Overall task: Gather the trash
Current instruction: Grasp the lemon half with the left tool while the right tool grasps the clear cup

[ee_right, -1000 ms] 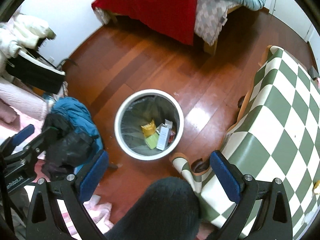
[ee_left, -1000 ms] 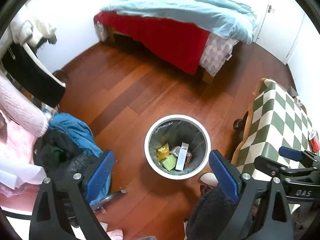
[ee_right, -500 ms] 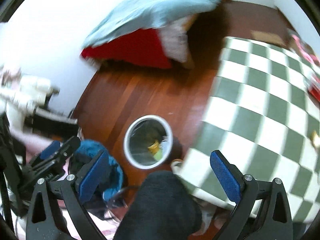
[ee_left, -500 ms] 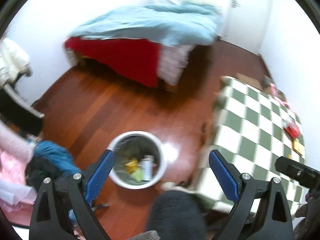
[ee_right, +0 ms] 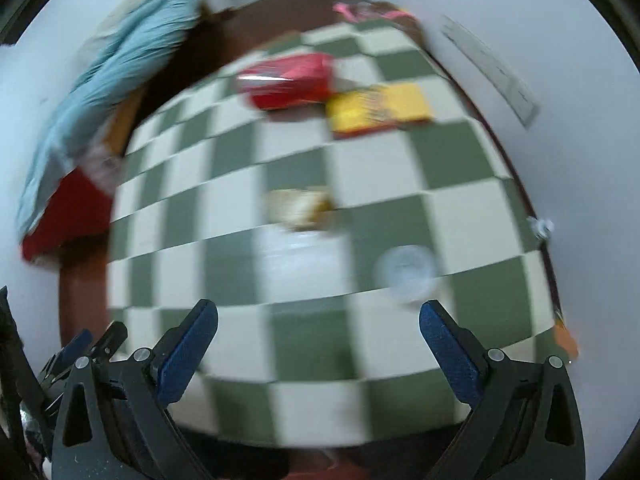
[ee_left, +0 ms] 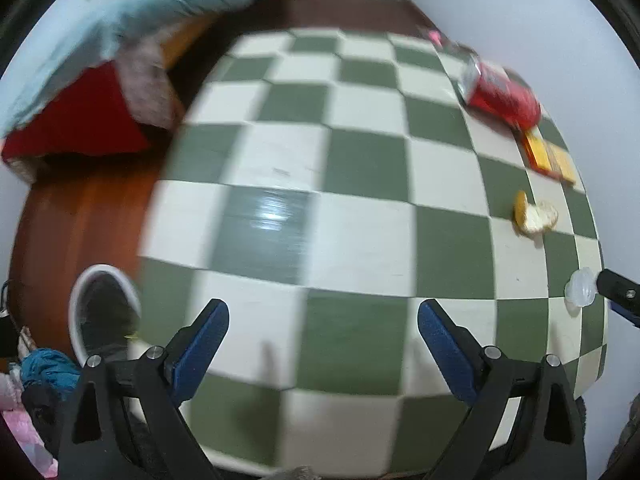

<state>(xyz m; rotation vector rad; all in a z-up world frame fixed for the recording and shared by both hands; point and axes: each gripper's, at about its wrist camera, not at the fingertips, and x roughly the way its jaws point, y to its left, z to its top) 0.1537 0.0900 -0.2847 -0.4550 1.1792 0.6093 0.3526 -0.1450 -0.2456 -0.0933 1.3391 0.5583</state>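
Left wrist only: white bin (ee_left: 76,312)

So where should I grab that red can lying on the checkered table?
Across its round body, coming from above. The red can lies on its side on the checkered table near the wall, its ends facing along the table, so the curved sides are free for the pads.

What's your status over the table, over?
Left gripper open, empty. Right gripper closing, nothing between jaws. Red can, yellow packet, peel, clear lid still on table. Nothing in the way.
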